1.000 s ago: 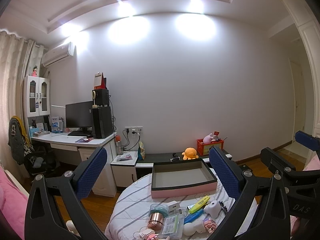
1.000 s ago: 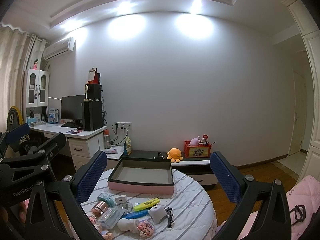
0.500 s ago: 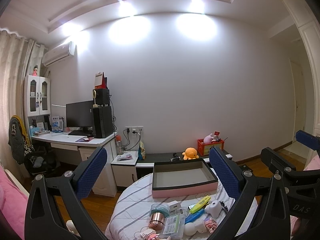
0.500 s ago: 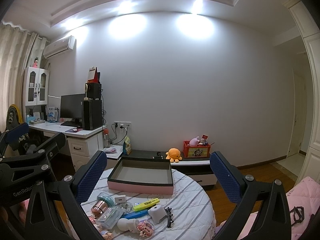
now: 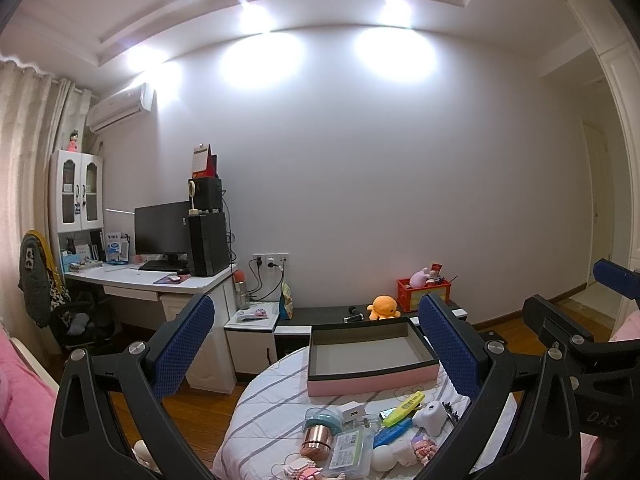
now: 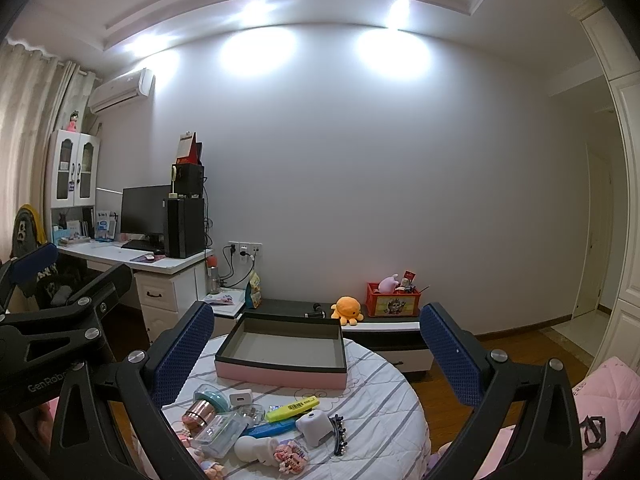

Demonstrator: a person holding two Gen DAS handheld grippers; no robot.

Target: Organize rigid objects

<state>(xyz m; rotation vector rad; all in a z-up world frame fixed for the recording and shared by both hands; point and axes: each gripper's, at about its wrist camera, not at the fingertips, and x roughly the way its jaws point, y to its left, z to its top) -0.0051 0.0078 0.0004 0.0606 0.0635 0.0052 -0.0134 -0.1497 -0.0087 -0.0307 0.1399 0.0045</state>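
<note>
Both tongs, left point(image 5: 316, 350) & right point(image 6: 316, 354), spread, empty. Yellow highlighter point(image 6: 292, 408) just before pink tray point(image 6: 280, 378): light, stiff, slick; pinch mid-barrel.

A white wall point(image 5: 380, 200) is lit by ceiling spots point(image 5: 394, 8). At left hang curtains point(image 5: 24, 152) and an air conditioner point(image 5: 120, 108) above a white desk point(image 5: 160, 280) with a monitor point(image 5: 162, 228). The floor point(image 6: 520, 344) is wood.
</note>
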